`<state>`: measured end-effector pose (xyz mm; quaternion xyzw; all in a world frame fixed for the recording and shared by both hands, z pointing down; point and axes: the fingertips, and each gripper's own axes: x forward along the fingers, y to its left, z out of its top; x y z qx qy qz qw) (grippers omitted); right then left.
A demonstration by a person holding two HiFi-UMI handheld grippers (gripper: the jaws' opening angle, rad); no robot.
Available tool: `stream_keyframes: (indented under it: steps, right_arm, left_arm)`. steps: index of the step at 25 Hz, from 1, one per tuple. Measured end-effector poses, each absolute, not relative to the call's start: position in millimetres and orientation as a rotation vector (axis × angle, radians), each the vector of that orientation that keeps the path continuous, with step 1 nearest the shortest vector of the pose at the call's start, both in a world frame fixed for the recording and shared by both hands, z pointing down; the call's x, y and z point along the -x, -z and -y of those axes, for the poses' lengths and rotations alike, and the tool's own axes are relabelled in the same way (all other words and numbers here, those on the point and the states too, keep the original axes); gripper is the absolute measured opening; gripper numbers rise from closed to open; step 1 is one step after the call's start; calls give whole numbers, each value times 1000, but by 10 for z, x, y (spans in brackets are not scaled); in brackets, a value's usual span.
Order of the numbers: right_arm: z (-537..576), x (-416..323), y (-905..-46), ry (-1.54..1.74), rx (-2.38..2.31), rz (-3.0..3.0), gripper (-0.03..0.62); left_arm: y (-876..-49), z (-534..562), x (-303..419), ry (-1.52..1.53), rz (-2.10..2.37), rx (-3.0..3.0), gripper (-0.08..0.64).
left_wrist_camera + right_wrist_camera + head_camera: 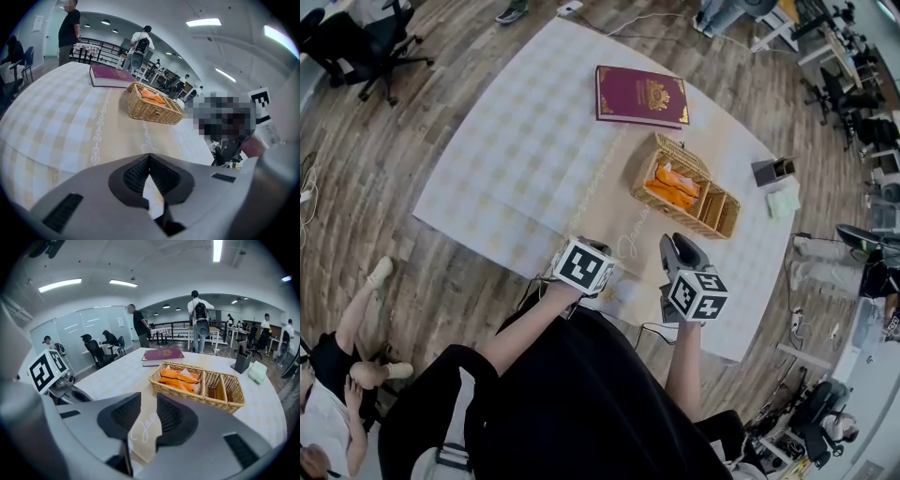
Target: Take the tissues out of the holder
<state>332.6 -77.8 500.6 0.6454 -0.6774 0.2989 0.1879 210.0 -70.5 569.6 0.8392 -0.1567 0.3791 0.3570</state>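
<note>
Left gripper (149, 157) closed and empty, right gripper (149, 401) slightly parted, both above the table's near edge; open tablecloth (516, 159) leads to orange tissue packs (180, 379) in the wicker basket (187, 393), well ahead.

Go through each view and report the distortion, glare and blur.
Head view: fisheye bows the table edges; light even, no hard shadows. Left gripper view: black corners, a mosaic patch right of the basket, strip light blown white. Right gripper view: same barrel bend, ceiling lights glaring, basket sharp.
</note>
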Motion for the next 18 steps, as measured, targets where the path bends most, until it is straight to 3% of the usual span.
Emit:
stream_keyframes:
  steps: [18]
  right_arm:
    - [1228, -3519, -5019, -662, -1709, 1836, 141]
  left_arm:
    - [-5786, 824, -1933, -926, 439, -2118, 0]
